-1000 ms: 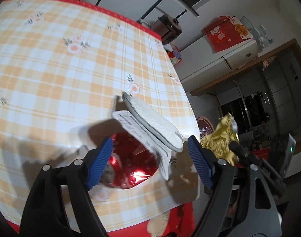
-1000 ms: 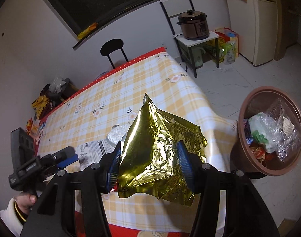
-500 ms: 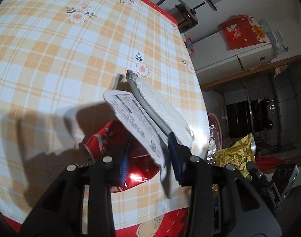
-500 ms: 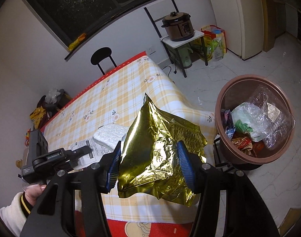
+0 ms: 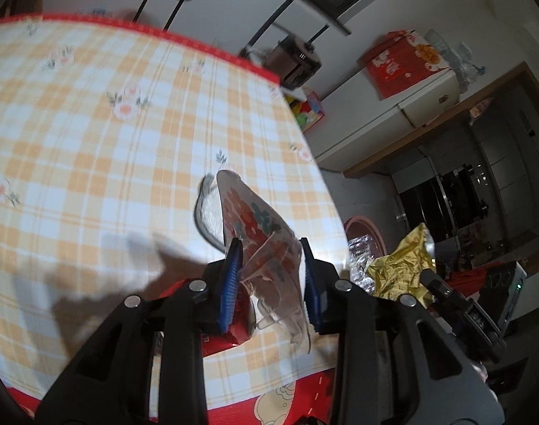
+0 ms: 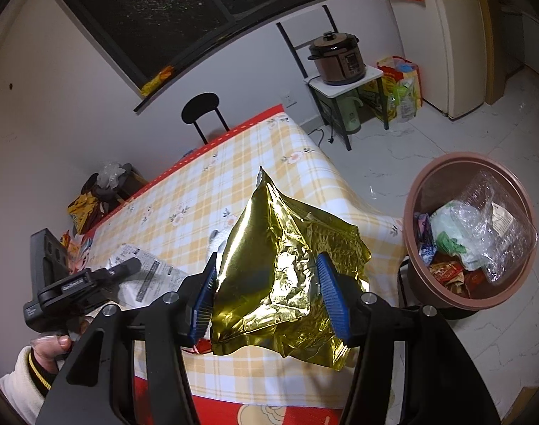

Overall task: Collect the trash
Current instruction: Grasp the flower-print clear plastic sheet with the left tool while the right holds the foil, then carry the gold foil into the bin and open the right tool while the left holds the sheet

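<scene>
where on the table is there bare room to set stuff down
The checked tablecloth is bare from the chair end down to mid-table. The near edge is crowded: printed wrapper, red packet, left gripper, gold bag.

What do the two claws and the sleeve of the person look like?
Both the left claw and the right claw have black plastic arms with round silver bolts and ribbed blue pads. The sleeve is cream with a dark, yellow-striped cuff.
</scene>
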